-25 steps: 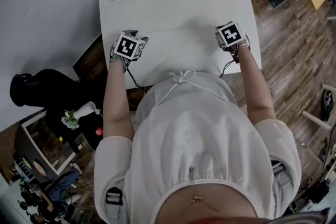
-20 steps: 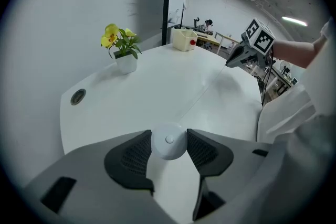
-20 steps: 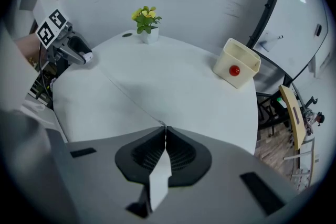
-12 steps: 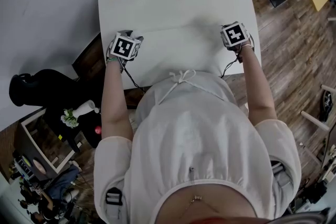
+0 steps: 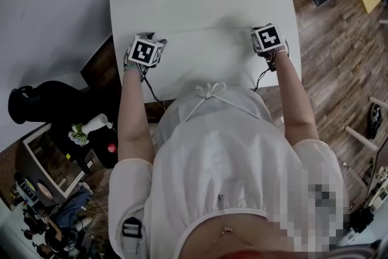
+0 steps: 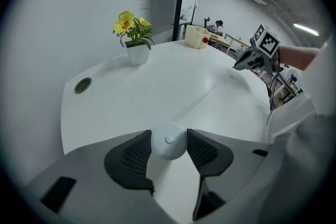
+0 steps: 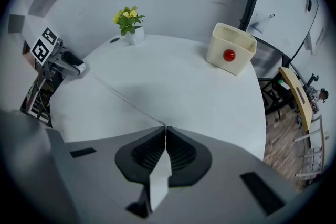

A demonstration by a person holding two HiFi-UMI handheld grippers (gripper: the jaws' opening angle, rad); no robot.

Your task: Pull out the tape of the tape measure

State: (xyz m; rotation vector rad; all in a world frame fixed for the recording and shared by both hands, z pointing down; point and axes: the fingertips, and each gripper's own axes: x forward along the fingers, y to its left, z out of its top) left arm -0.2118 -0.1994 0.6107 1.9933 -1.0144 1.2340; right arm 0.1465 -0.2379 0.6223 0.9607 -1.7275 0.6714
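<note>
Jaws of the left gripper (image 5: 146, 50) clamped on both sides of a white round tape measure (image 6: 168, 140), pads pressing on the case. Case sits low over the near-left part of the white table (image 5: 200, 6); whether it touches the surface cannot be told. Left gripper points steeply down, marker cube on top.

Right gripper (image 5: 267, 39) is closed, jaws pinched together on the end of the tape (image 6: 207, 93). A short white tail of the tape hangs out behind the pads in the right gripper view. This gripper also tilts steeply down, over the near-right part of the table.

Tape is pulled out and runs as a thin straight white line from the case to the right gripper, across the table's near half, low over the surface. The two grippers are well apart, one near each side edge.

Person stands at the near edge, one gripper in each hand, arms stretched forward.

Far left: white flower pot (image 6: 137, 45) with yellow blooms, and a round grommet (image 6: 82, 85) in the tabletop near the left corner. Far right corner: cream open box (image 7: 231, 47) with a red ball (image 7: 229, 55) against its near wall. Wooden floor (image 5: 339, 57) on the right.
</note>
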